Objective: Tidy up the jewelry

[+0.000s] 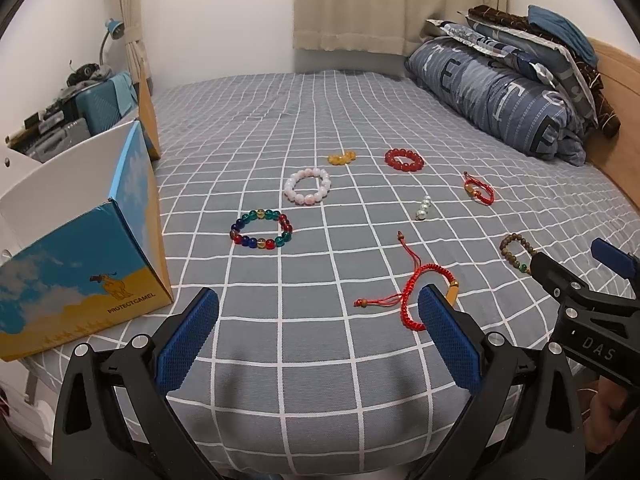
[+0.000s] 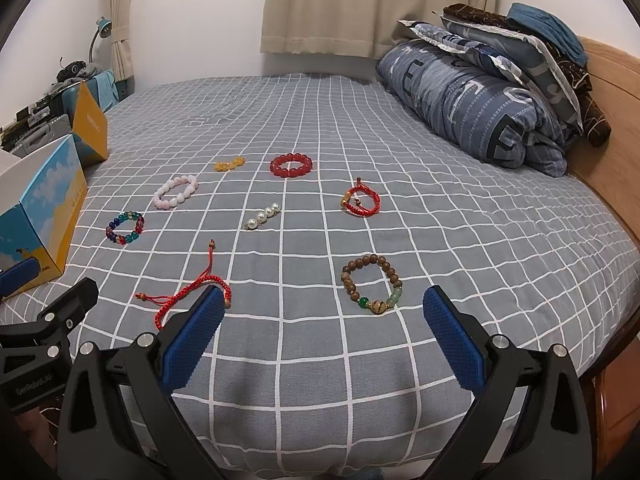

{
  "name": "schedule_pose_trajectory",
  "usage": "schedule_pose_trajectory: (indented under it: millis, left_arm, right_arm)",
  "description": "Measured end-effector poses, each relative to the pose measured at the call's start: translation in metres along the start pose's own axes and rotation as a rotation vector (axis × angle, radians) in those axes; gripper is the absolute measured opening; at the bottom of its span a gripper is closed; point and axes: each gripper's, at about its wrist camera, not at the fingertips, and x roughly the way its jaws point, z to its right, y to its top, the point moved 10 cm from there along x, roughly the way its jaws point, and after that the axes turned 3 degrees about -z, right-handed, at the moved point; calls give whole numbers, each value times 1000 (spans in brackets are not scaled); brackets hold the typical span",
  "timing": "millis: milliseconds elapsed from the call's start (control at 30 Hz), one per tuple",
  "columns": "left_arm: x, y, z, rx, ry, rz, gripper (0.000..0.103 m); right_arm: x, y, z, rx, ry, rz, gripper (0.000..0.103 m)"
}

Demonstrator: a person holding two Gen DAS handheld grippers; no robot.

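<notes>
Several bracelets lie spread on the grey checked bed (image 1: pixel 320 360): a multicoloured bead bracelet (image 1: pixel 261 230), a pink bead bracelet (image 1: pixel 307 186), a small yellow bead piece (image 1: pixel 342 157), a red bead bracelet (image 1: pixel 404 159), a pearl strand (image 1: pixel 423 207), a red cord bracelet (image 1: pixel 479 189), a loose red cord bracelet (image 1: pixel 416 292) and a brown wooden bead bracelet (image 2: pixel 370 284). My left gripper (image 1: pixel 318 312) is open and empty above the near bed edge. My right gripper (image 2: pixel 324 312) is open and empty, just short of the wooden bracelet. An open blue and yellow box (image 1: pixel 80 264) stands at the left.
A rolled blue quilt (image 1: pixel 500 92) and stacked pillows (image 1: pixel 540 44) lie at the back right against a wooden headboard (image 2: pixel 608 120). Curtains (image 1: pixel 380 0) hang at the back wall. A cluttered side area with a lamp (image 1: pixel 114 30) is beyond the box.
</notes>
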Motion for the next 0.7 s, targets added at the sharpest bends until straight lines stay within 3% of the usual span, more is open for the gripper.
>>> schedule_pose_trajectory:
  millis: [700]
  left_arm:
    - [0, -2, 4, 18, 15, 1, 97]
  right_arm:
    - [2, -2, -3, -1, 1, -5, 95]
